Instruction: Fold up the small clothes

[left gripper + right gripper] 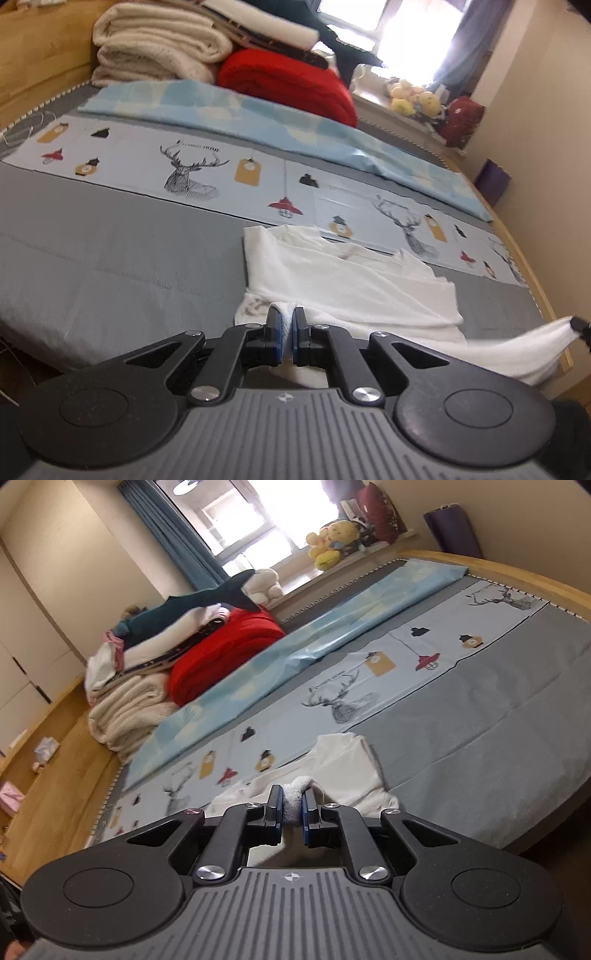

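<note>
Black jaws pinching white knit garment (343,280)

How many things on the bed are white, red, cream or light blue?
White garment: 1
Red blanket: 1
Cream blanket: 1
Light blue folded sheet: 1
Total: 4
</note>
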